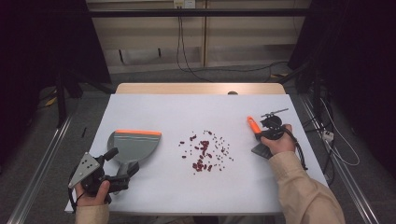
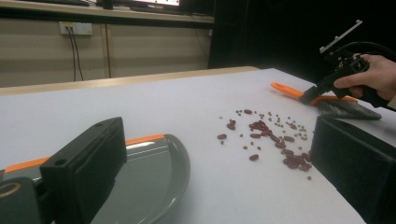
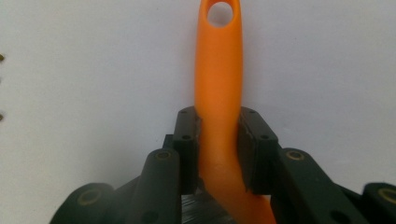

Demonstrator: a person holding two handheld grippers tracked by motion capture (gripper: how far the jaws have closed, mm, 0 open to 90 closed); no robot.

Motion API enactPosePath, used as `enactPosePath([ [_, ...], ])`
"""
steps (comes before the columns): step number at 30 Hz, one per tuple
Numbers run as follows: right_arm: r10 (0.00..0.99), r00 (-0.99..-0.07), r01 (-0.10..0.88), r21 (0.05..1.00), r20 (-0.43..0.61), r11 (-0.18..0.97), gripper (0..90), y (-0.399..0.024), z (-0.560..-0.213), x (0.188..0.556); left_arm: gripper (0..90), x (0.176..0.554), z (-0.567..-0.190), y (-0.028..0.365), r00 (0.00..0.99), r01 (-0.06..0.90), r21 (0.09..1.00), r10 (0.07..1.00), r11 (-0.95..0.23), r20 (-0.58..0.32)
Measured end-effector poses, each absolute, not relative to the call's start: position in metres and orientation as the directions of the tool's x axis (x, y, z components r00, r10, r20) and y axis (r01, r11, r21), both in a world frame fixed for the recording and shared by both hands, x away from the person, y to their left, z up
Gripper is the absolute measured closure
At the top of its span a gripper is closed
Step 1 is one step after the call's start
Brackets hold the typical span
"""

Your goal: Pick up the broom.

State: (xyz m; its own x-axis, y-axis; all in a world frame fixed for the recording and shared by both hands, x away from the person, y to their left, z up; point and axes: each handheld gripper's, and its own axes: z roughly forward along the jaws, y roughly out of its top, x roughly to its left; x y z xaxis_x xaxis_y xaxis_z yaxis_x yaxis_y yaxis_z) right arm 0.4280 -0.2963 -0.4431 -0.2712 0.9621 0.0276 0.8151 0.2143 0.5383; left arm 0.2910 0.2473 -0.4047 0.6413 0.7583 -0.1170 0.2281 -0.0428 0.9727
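Right now your right gripper [image 1: 259, 132] is clamped on the orange handle [image 3: 218, 84] of a small brush [image 1: 258, 140]; the right gripper view shows both pads pressed flat against the handle's sides, with the hanging hole at the handle's tip pointing to 12 o'clock in that view. In the high view the brush lies at about 3 o'clock on the table [image 1: 154, 105], its handle pointing toward 11 o'clock and its dark bristles [image 2: 345, 110] resting on the white surface just under your right hand [image 1: 278, 142]. Your left gripper [image 1: 122, 173] sits at about 8 o'clock, near the table's front edge, at the handle end of the grey dustpan [image 1: 133, 144]. In the left gripper view its jaws stand wide apart, and the dustpan's handle runs in toward the left jaw, but you cannot tell from these views whether that jaw touches it. The dustpan lies flat, its orange lip [image 1: 138, 132] turned toward 12 o'clock. Between the two tools, at the centre of the table, a loose scatter of red beans [image 1: 201, 154] and smaller dark grains [image 1: 219, 142] is spread out, the thickest cluster toward 6 o'clock of the patch. The beans lie well apart from the dustpan and nearer to the brush, touching neither.
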Motion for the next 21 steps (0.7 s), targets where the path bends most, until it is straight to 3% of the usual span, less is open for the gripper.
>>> enactPosePath([
  [21, 0.934, -0.319, 0.609, 0.79, 0.159, 0.074, 72.0, -0.308, -0.39, 0.395, 3.9, 0.287, -0.381, 0.234, 0.668, 0.206, 0.978, 0.734, -0.026, -0.121],
])
